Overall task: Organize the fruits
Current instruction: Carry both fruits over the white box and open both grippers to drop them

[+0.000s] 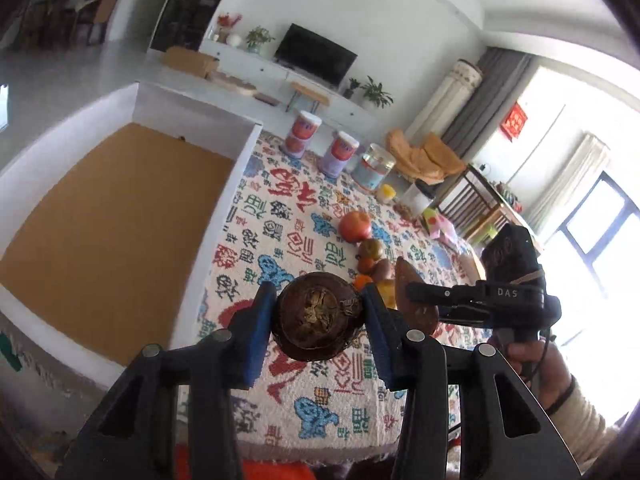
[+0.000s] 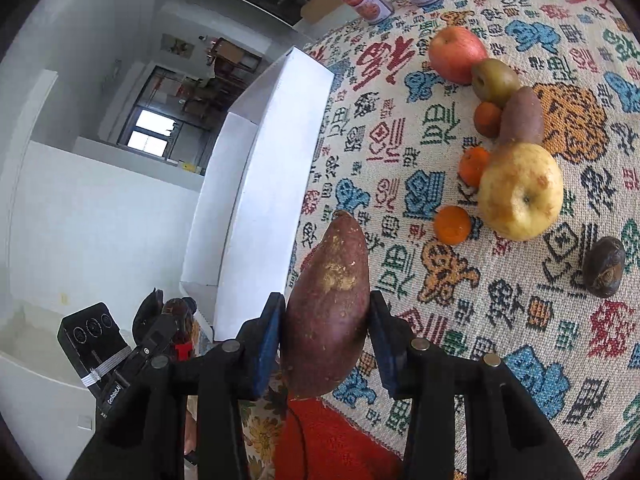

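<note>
White walls, a TV on a low cabinet, bright windows.

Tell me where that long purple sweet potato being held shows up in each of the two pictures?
Left wrist view: the sweet potato sits right of centre, partly hidden behind this gripper's right finger, clamped by the other gripper coming in from the right.
Right wrist view: it fills the lower centre, tip pointing up, between the jaws.
Shared landmark: the red apple on the patterned cloth, at the far end of the fruit row.
</note>
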Demonstrator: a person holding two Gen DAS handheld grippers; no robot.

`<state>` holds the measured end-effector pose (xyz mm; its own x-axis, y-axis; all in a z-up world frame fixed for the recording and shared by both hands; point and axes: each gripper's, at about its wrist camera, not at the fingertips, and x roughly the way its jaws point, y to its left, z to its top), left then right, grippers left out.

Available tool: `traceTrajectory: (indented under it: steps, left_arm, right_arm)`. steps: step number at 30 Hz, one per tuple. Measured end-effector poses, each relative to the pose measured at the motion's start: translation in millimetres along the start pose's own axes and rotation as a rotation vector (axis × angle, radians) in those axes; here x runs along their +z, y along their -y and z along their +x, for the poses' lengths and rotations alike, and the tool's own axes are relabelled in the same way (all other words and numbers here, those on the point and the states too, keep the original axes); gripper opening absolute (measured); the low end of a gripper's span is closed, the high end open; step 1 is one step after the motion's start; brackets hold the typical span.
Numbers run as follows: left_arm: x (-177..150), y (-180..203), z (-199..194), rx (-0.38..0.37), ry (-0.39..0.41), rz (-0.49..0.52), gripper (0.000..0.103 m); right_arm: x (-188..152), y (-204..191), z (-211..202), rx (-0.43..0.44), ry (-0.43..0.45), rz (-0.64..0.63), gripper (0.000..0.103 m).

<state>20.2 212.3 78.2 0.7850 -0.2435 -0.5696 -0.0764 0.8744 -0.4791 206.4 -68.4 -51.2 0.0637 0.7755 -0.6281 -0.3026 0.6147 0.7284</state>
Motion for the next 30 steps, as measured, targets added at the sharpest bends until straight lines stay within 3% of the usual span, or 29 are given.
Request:
traceTrajectory:
  steps: [5,8,12,18,20,22,25,28,30]
  left_arm:
    - [35,-54,-38,0.185,0.079,-0.073,0.045]
    - [42,-93,-26,0.273,0.034,-0.116,0.045]
    - [35,-132,8,0.353,-0.071,-0.126,0.045]
    - [15,-150,37,0.392,-0.132,-0.11,0.048]
    - [12,-148,41,0.405,-0.116,-0.097,0.072]
    - [12,-144,42,0.424,-0.089,-0.086,0.08]
    - [12,-131,43,0.42,-0.063,-0.065,0.08]
    - [4,-102,43,0.359,-0.046,-0.029,0.082]
    - [-8,-70,50,0.303,-0.049,0.029,0.086]
  right_arm:
    - [22,-107,30,0.096,0.053,-0.219,0.042]
    - [28,-161,68,0.141,0.037,-0.322,0.042]
    - [22,-210,132,0.076,0.008,-0.466,0.042]
    - [7,-212,213,-0.073,-0.072,-0.534,0.042]
    - [5,-205,227,-0.097,-0.097,-0.518,0.043]
    - [5,-196,234,-0.108,-0.105,-0.491,0.045]
    - [9,-188,215,-0.076,-0.07,-0.484,0.045]
    - [11,-186,177,-0.067,-0.004,-0.523,0.046]
    - [-1,-173,139,-0.094,0.069,-0.57,0.061]
